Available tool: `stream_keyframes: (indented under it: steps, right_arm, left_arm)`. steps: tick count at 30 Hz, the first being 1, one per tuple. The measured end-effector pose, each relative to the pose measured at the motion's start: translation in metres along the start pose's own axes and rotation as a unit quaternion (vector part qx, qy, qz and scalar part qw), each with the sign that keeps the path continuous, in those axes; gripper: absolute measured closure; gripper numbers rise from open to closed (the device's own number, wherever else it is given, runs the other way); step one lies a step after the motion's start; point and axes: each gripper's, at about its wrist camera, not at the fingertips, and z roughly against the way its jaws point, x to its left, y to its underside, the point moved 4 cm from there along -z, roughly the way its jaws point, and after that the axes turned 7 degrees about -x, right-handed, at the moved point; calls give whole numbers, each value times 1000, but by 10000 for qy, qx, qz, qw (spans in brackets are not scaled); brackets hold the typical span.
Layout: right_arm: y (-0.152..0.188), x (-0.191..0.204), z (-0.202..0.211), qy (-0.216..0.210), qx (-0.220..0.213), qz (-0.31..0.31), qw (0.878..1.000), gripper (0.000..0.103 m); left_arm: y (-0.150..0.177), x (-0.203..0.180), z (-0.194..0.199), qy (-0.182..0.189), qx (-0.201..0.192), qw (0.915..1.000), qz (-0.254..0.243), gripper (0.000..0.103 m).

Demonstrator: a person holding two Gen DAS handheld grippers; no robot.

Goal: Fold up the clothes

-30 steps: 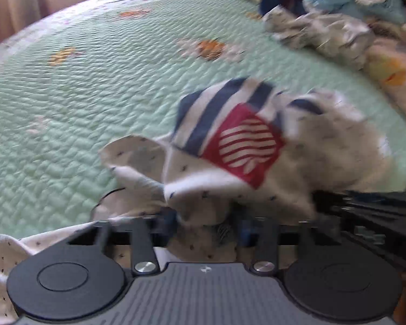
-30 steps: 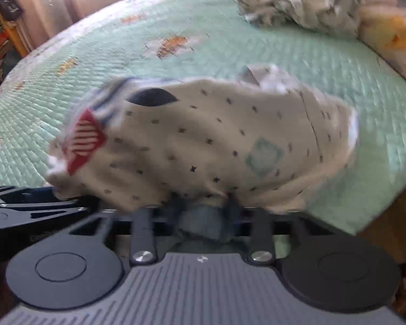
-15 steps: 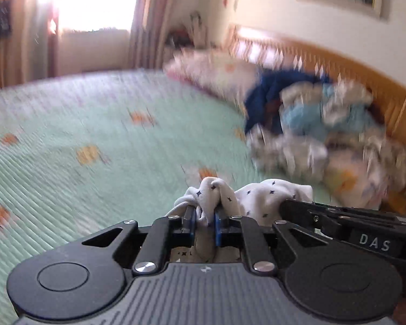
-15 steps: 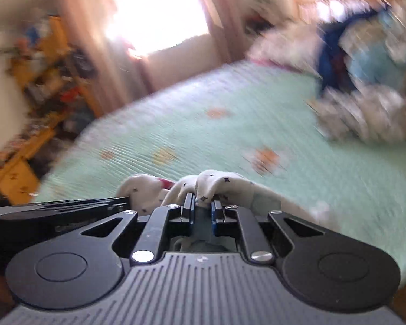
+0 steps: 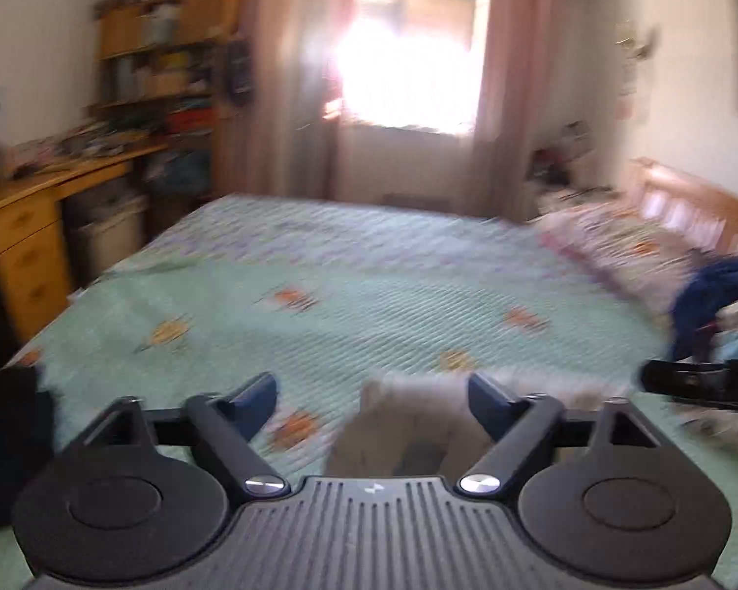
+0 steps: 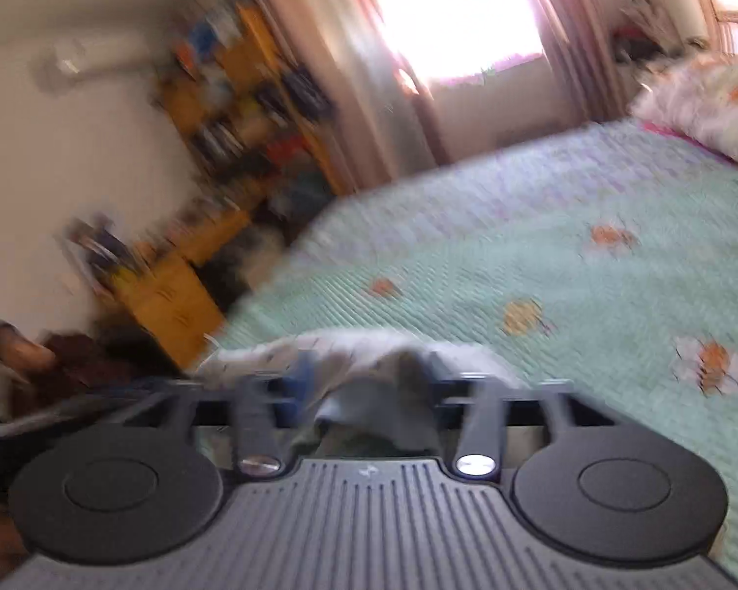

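Low in both frames, our left gripper (image 5: pixel 371 405) and right gripper (image 6: pixel 364 383) have just been opening wide, letting go of the soft, light, floppy shirt (image 5: pixel 408 423) between them, best pinched by its edges.

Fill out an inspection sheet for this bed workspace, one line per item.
Surface: green quilted bedspread with orange motifs.
Job's things: pale garment, blurred, between the open left fingers, not pinched; same in right view.
Clutter: heap of clothes by the headboard; pillow.
Grippers: left gripper and right gripper both open, jaws just opened.
Cables: nothing seen.
Surroundings: wooden desk, shelves, bright curtained window.
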Motion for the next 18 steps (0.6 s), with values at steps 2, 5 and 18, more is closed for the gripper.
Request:
stream_keyframes:
  steps: [2, 5, 18]
  right_arm:
    - [27, -7, -13, 237, 241, 96, 9994, 30]
    - [71, -27, -23, 450, 546, 36, 9975, 30]
    - [173, -51, -75, -171, 1730, -1967, 9649, 32]
  left_arm:
    - [30, 20, -9, -162, 314, 9992, 189, 16]
    - [80, 39, -22, -258, 785, 9954, 491, 16]
    - [188, -1, -68, 18, 1244, 9858, -1125, 16]
